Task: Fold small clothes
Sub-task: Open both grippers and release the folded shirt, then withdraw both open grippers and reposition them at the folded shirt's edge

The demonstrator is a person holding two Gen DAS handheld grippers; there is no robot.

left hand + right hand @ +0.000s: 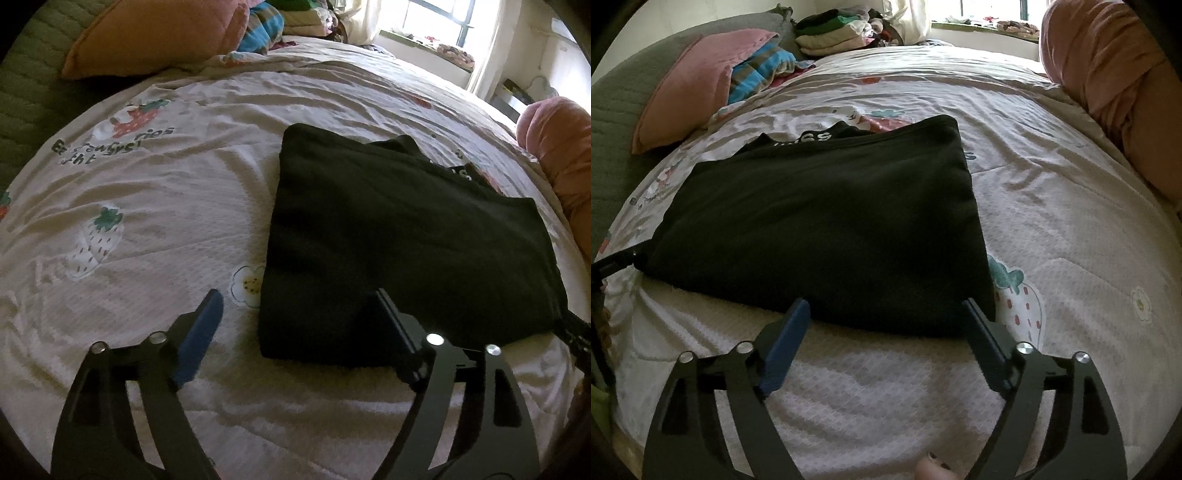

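A black garment (pixel 406 240) (pixel 831 221) lies folded into a flat rectangle on a bed sheet (pixel 147 240) (pixel 1071 221) printed with strawberries. White lettering shows on a layer at its far edge. My left gripper (pixel 297 295) is open at the garment's near left corner, with one finger (pixel 199 332) over bare sheet and the other over the black cloth. My right gripper (pixel 884 303) is open at the near right corner, both fingertips (pixel 788 339) at the garment's front edge. Neither pad presses on the cloth.
A pink pillow (pixel 155 37) (pixel 701 81) and a striped blue cloth (pixel 761 70) lie at the head of the bed. Folded clothes (pixel 831 37) are stacked by the window (pixel 436 22). A pink bundle (pixel 557 155) (pixel 1108 74) lies along the right side.
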